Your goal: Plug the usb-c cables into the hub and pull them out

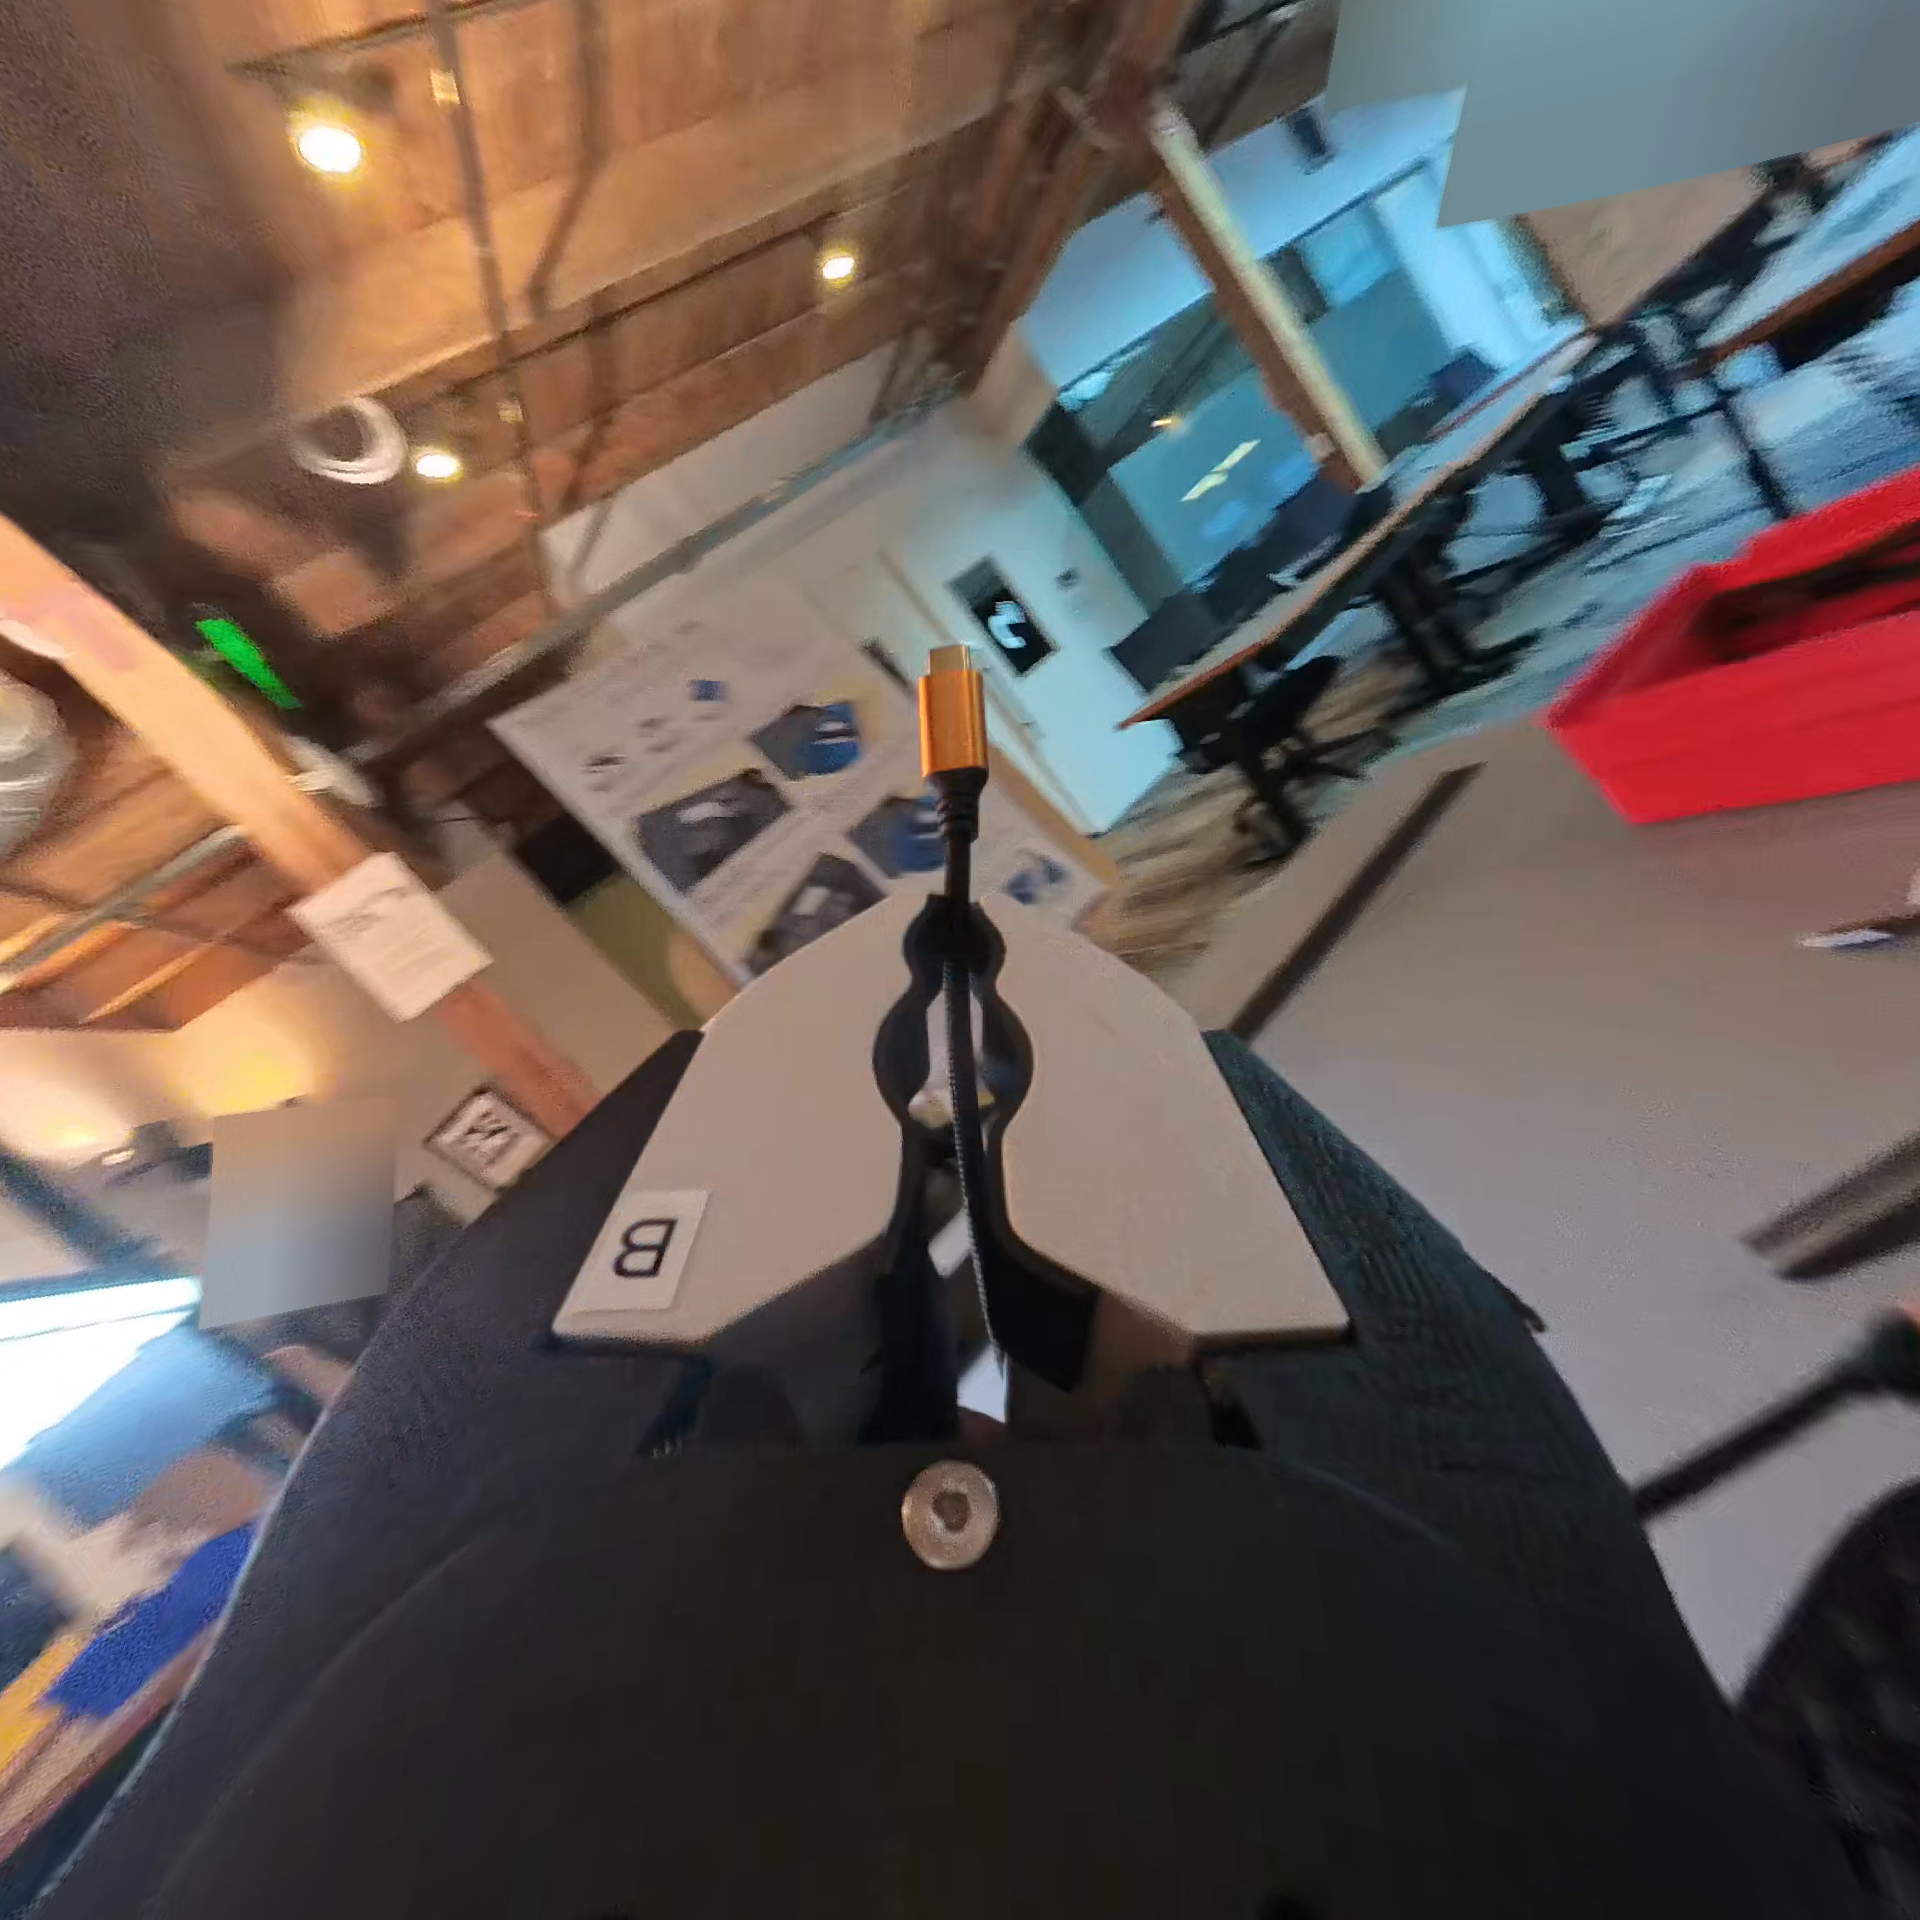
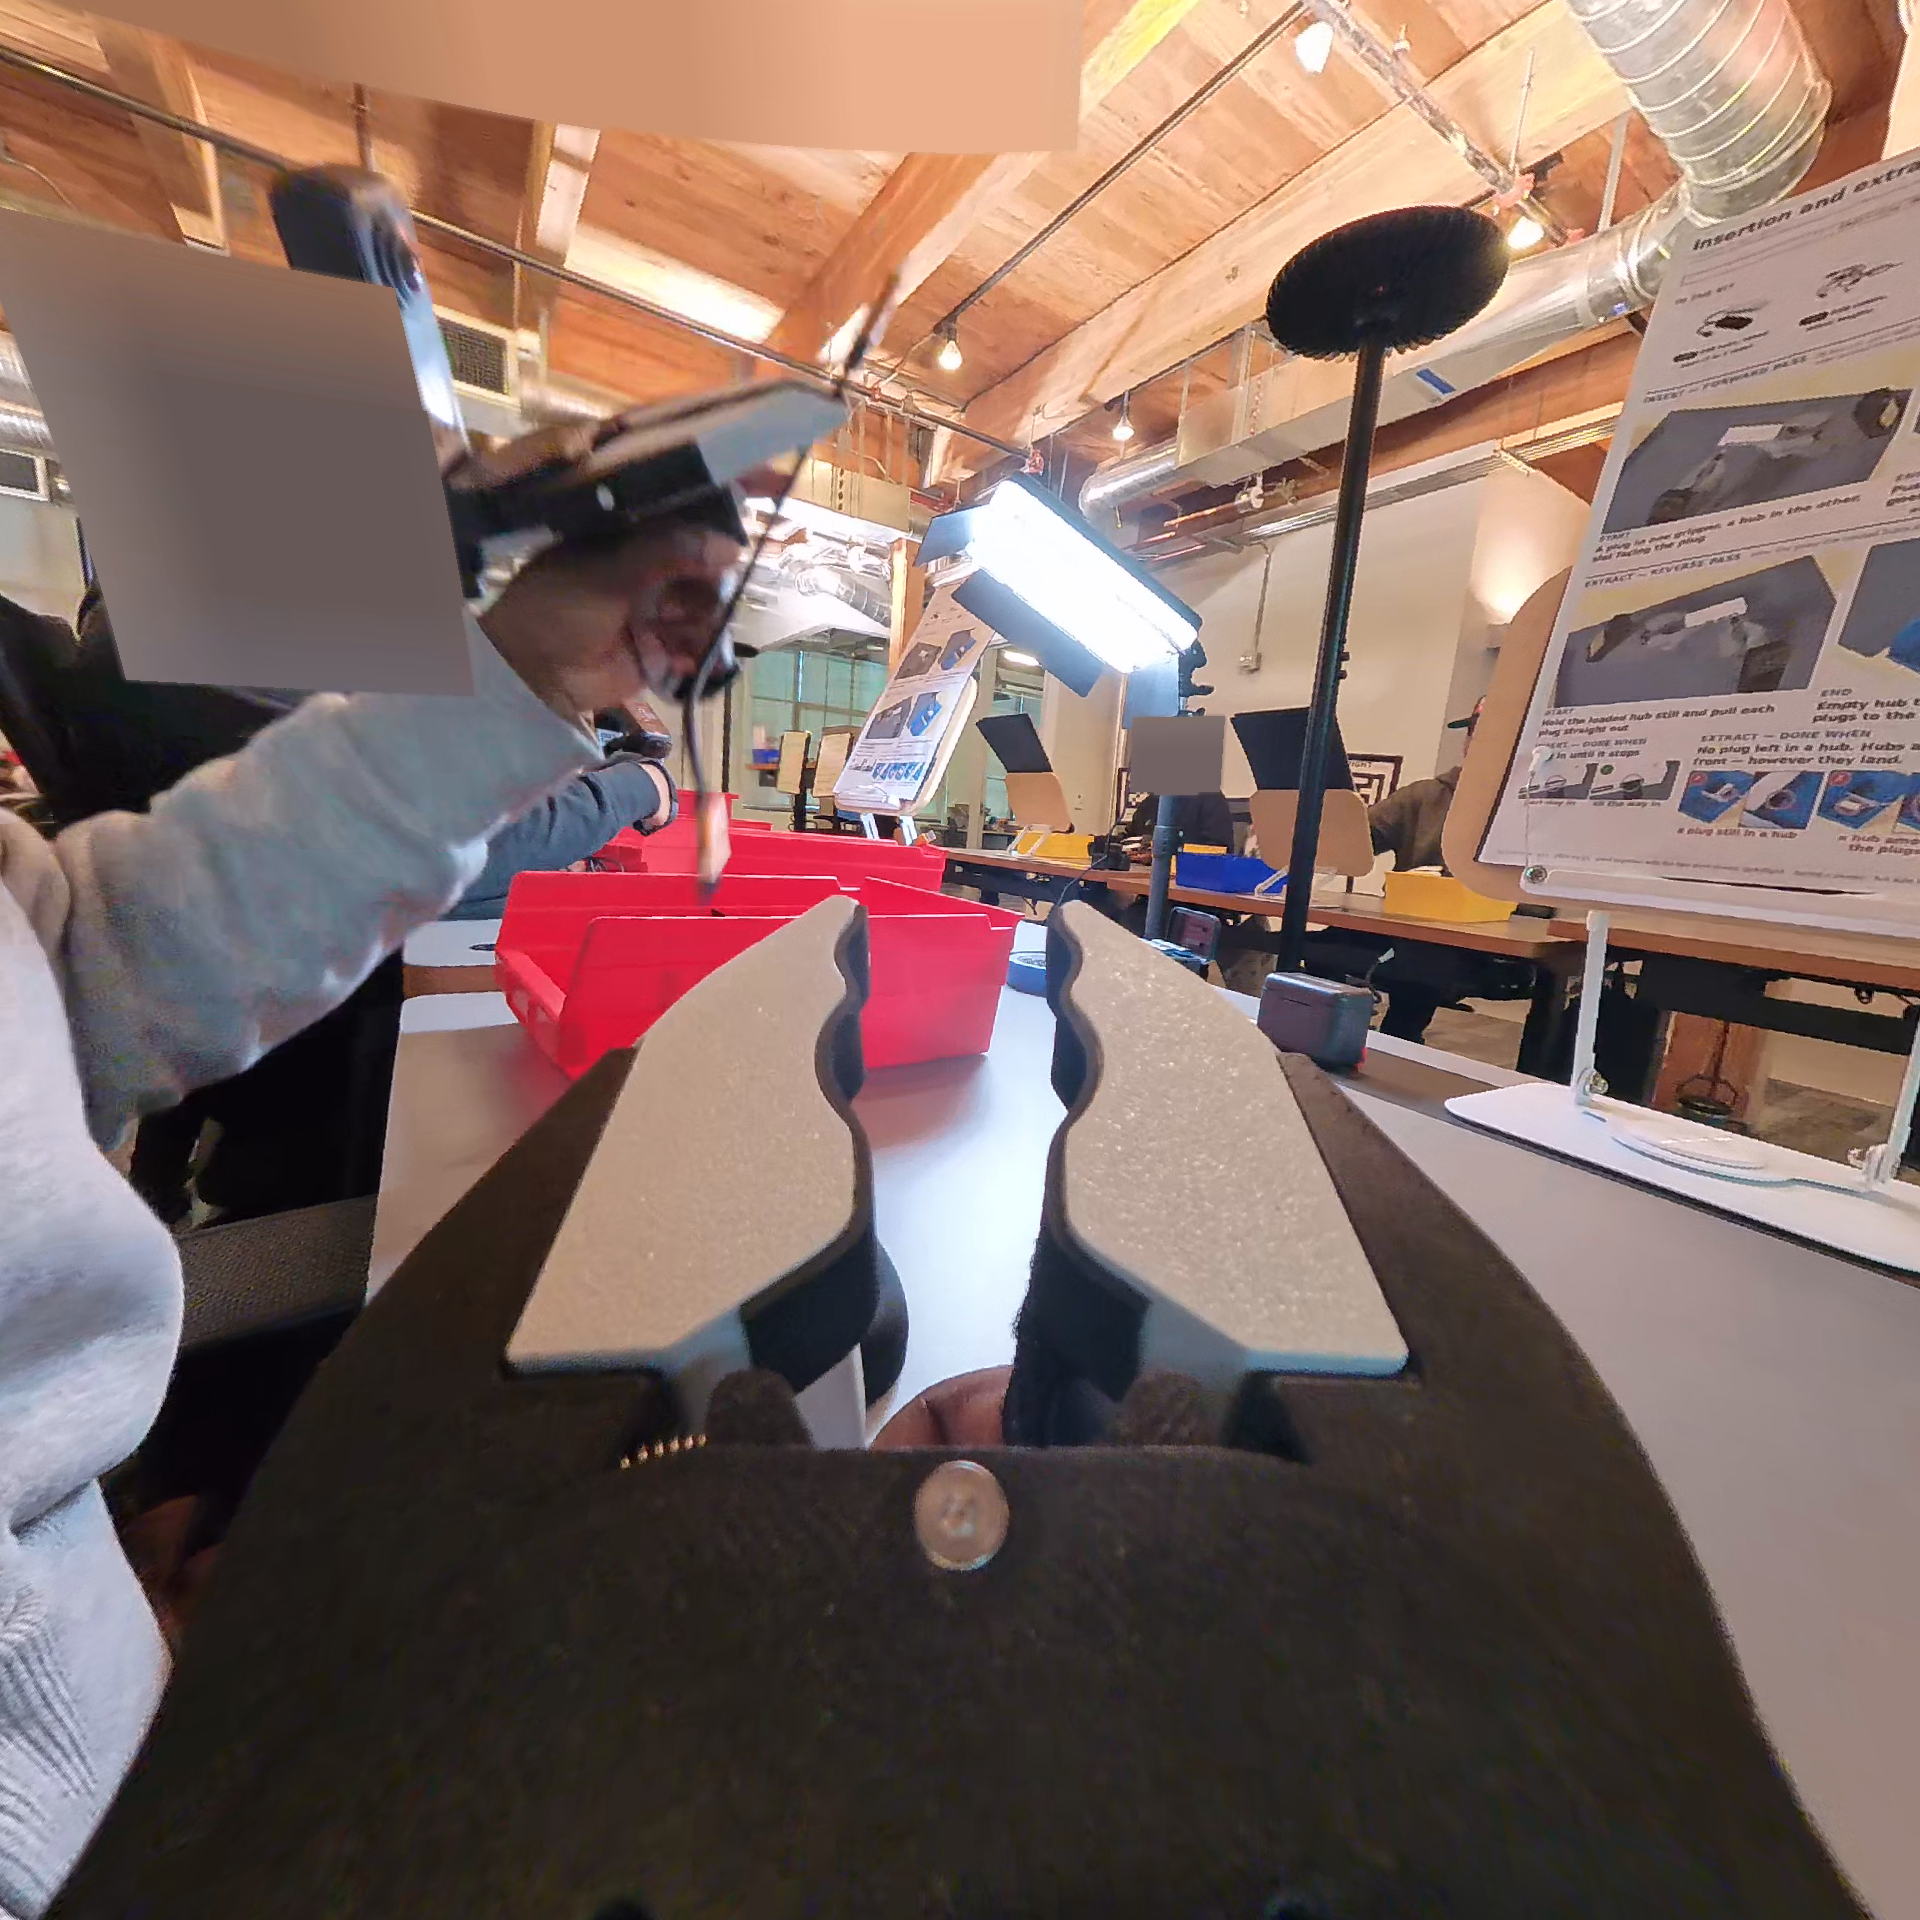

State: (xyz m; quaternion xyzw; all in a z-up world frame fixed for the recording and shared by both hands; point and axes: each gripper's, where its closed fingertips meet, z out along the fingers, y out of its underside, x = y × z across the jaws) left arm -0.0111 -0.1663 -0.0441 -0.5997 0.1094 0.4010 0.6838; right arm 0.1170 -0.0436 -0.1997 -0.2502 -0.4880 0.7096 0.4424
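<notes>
L tongs (image 1: 954, 925) clenched on usb-c cable (image 1: 950, 717), R tongs (image 2: 956, 935) wide apart, empty

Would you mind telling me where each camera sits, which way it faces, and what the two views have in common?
Left wrist view: mounted on the left gripper, tilted up toward ceiling, posters and distant desks; its jaws are shut on the usb-c cable, orange plug foremost.
Right wrist view: mounted on the right gripper, low over the grey table, facing the red bin; open jaws, a grey sleeve.
Shared: the red bin, and the left gripper with its cable hanging over that bin.
</notes>
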